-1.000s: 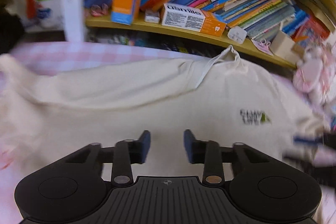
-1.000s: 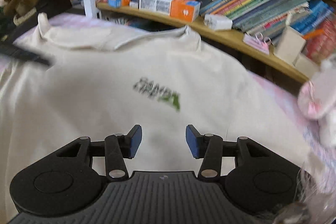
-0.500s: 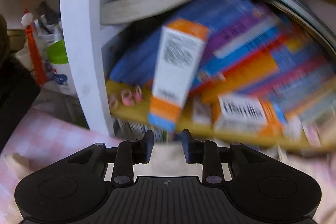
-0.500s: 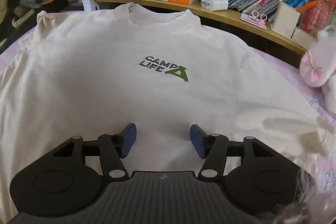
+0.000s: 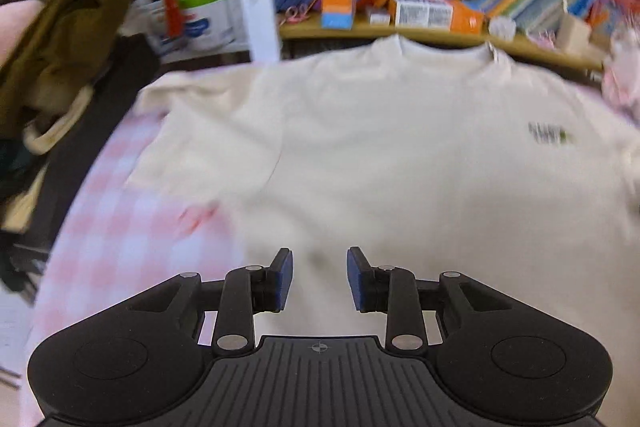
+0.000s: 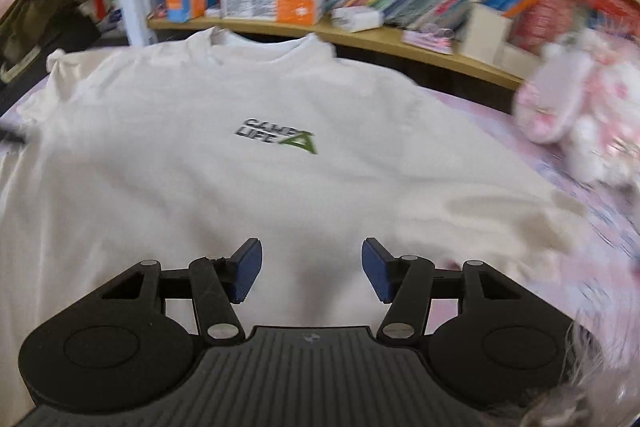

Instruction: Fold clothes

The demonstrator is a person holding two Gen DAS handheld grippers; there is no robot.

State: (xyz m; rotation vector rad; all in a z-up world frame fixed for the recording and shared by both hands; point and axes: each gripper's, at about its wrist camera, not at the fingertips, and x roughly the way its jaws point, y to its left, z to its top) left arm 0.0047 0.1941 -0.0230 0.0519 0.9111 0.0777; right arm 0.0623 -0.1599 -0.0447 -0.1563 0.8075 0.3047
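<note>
Cream T-shirt [image 6: 248,187] lay spread flat, print side up, on the bed's pink checked cover [image 5: 120,227], its collar at the far edge just below the bookshelf [image 6: 360,35]. Left tongs [image 5: 319,277] hung over the shirt's lower part near the left side, jaws opening with nothing between them. Right tongs [image 6: 311,275] hung above the lower middle, pads wider apart and gripping nothing. Pink plush toy [image 6: 576,107] sat by the right edge.
</note>
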